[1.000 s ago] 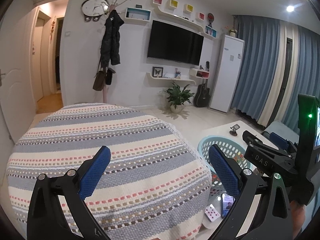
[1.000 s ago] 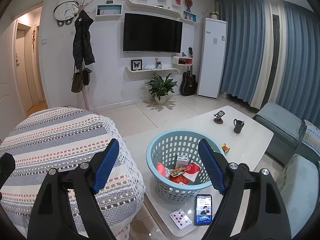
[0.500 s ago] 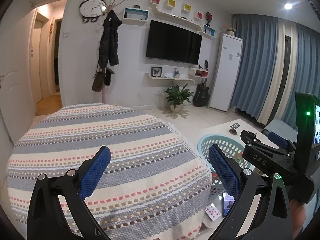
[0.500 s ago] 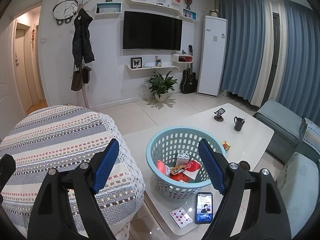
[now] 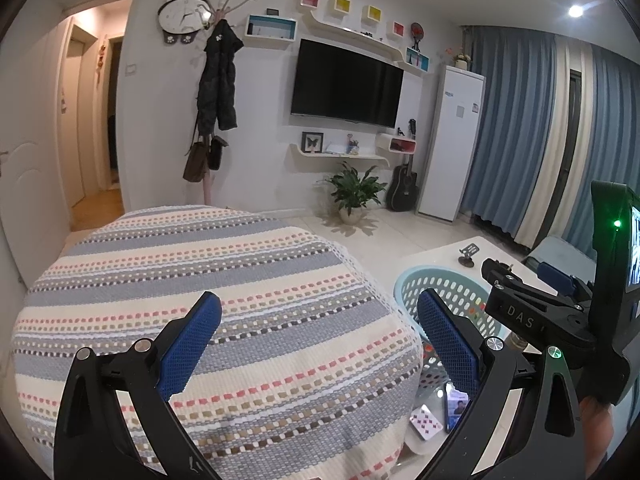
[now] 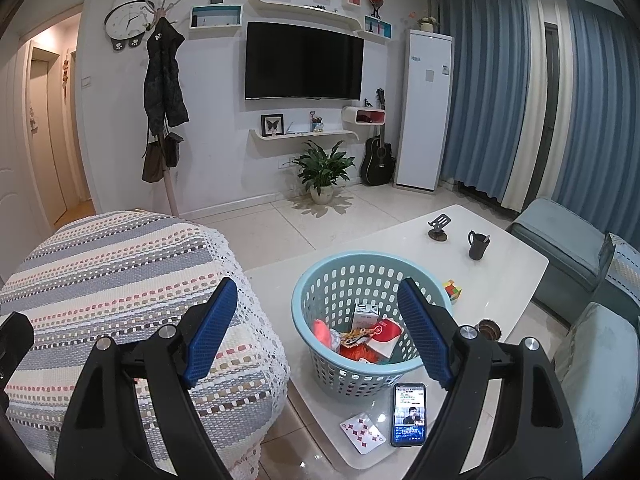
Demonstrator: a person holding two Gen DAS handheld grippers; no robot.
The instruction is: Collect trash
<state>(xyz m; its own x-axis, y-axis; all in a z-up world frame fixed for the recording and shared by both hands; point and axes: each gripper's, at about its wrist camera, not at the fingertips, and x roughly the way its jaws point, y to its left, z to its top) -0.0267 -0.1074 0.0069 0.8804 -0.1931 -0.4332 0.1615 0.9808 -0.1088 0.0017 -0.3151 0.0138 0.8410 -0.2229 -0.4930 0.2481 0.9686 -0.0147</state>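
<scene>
1. The living room holds a white coffee table (image 6: 516, 264); take the blue basket (image 6: 316, 292) standing on it as your landmark.
2. Over the last second almost nothing has changed: both views shift only slightly, and neither tool has closed in on anything.
3. The left gripper (image 5: 320, 344) is released and empty, above the striped cover (image 5: 200, 264) left of the basket.
4. The right gripper (image 6: 316, 328) is released and empty, framing the basket.
5. The trash (image 6: 360, 340) lies inside the basket. Just in front of it lie a card (image 6: 363, 432) and a phone (image 6: 409, 414); beyond its right rim sits a puzzle cube (image 6: 452, 290).
6. Judgement: collection appears largely complete or paused; no fresh pickup is under way.
</scene>
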